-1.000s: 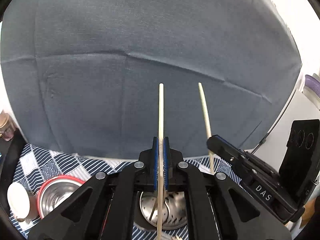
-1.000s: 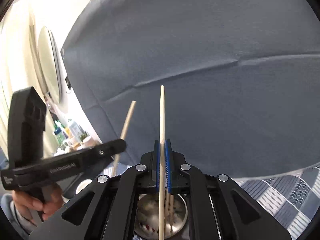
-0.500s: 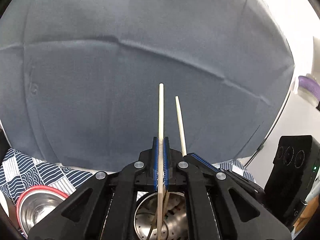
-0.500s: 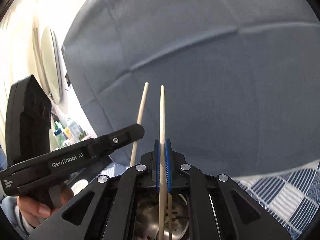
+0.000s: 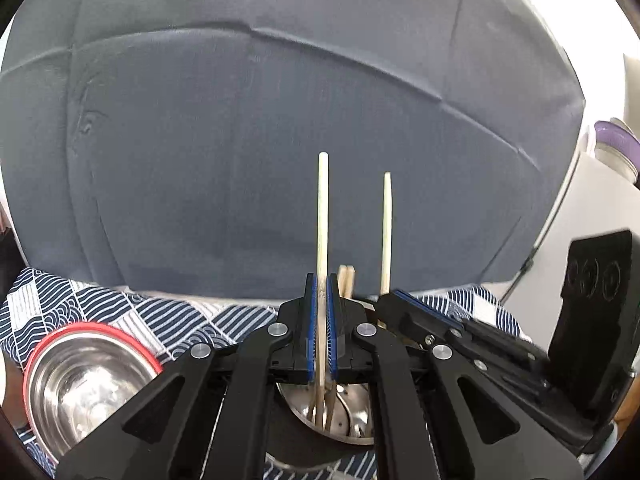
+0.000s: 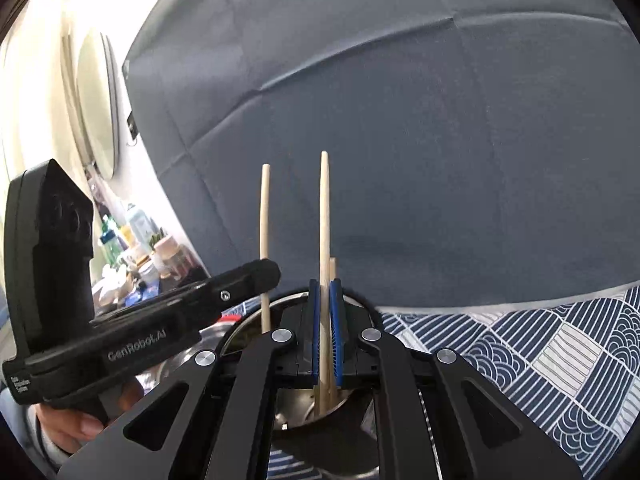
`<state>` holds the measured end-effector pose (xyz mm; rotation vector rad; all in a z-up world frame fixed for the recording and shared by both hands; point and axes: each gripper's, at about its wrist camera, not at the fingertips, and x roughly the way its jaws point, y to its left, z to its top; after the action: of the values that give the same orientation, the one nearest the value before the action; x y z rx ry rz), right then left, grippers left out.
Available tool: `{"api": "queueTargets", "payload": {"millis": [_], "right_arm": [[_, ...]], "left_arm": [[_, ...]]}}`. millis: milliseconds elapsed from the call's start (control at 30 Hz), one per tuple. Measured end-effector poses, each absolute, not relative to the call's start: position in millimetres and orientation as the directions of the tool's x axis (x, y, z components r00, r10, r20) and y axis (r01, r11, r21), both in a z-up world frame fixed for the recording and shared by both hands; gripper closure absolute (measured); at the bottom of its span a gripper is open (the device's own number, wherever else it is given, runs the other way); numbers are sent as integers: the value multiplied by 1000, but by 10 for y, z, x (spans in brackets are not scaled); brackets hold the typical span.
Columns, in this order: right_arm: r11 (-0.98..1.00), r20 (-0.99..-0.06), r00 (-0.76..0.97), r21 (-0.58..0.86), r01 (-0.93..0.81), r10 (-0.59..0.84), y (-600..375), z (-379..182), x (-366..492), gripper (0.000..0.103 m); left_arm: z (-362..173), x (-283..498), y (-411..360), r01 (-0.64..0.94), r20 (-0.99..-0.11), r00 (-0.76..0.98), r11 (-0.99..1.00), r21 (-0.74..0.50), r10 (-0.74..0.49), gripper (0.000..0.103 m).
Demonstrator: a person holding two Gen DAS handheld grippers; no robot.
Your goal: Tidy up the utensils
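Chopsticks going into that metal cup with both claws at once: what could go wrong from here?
1. The left claw and right claw crowd together over one metal cup; they might bump.
2. Chopsticks already standing in the cup could block the left chopstick or the right chopstick.

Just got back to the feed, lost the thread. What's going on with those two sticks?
A person is holding one wooden chopstick in each tool. The left tool is shut on a chopstick, and the right tool is shut on another chopstick. Both are upright, lower ends inside a perforated metal holder that already holds other chopsticks. A steel bowl sits to the left on the patterned cloth. Neither is released yet.
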<state>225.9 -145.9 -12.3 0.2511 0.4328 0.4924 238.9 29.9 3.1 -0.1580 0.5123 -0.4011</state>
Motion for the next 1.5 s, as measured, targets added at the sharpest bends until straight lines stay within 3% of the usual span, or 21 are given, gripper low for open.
{"api": "queueTargets", "payload": {"millis": [100,233,300,367,433,467,533,633,867,1500], "right_arm": [[870,-351,803,301,-390,482,-1433,-107,2178,94],[886,-363,812,266,-379,456,-1436,-18,2068,94],[894,-367,818,247,-374,444,-1454,43,2011,83],[904,-362,831,230,-359,422,-1480,115,1949,71],[909,-357,839,225,-350,411,-1533,192,1894,70],[911,-355,842,223,-347,407,-1556,221,1871,68],[919,-355,850,208,-335,390,-1609,291,1809,63],[926,-363,854,197,-322,374,-1671,346,1732,49],[949,-421,850,163,-272,316,-1803,277,1530,19],[969,-707,664,147,-197,243,-1969,-984,1073,18]], "left_arm": [[44,2289,320,325,-452,800,918,-225,-394,96],[134,2203,375,302,-450,814,930,-212,-367,81],[209,2156,418,290,-451,820,935,-203,-352,76],[282,2108,462,276,-447,829,942,-192,-335,64],[336,2060,499,264,-442,837,946,-189,-322,54],[361,2035,524,253,-442,841,948,-190,-313,38],[397,1989,582,231,-439,846,950,-210,-303,21],[417,1938,646,199,-446,846,950,-242,-291,12],[322,1796,749,135,-504,826,956,-259,-253,6],[-532,1278,593,73,-710,680,980,-184,-184,6]]}}
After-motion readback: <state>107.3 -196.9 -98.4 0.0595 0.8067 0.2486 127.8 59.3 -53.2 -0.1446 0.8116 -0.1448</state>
